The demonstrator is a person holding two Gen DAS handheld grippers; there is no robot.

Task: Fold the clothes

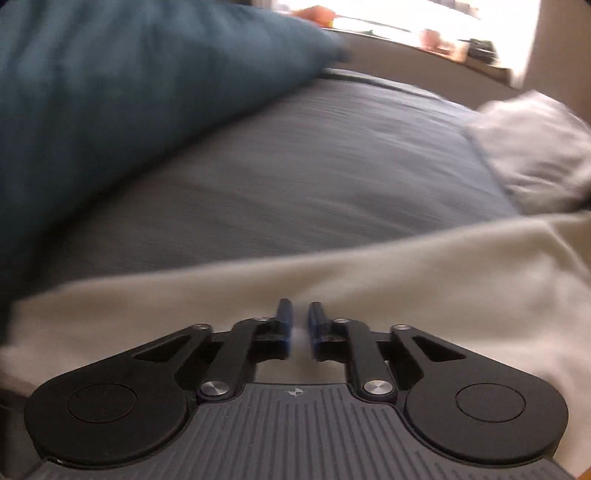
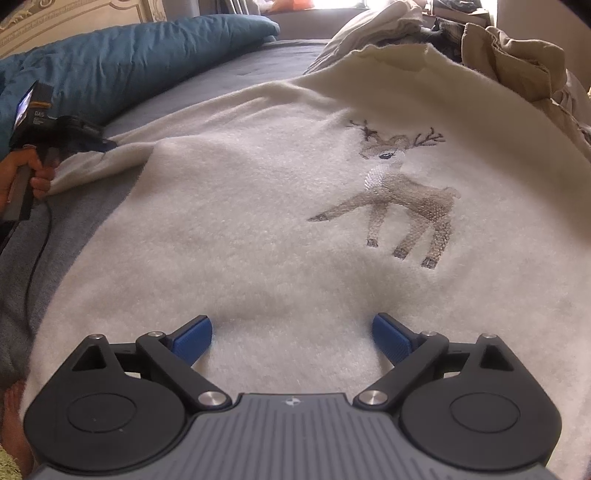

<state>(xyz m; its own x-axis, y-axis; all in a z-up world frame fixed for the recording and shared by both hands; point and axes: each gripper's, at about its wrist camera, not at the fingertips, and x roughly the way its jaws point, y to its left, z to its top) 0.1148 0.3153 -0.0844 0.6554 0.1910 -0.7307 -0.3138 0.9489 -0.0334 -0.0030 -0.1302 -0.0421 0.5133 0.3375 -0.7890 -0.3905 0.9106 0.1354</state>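
Sweater (image 2: 258,221), cream fleece, on bed (image 2: 229,79): soft, limp
Grip its hem; left hand-held gripper (image 1: 295,325) slightly parted, right hand-held gripper (image 2: 291,332) spread wide, empty

Bright daylight comes in from the window (image 1: 406,18) far ahead of the jaws, so white it glares; the left view is smeared with blur, the bed cover (image 1: 295,177) streaky; the right view is sharp, the sweater (image 2: 258,221) softly lit; edges bend and darken in both.
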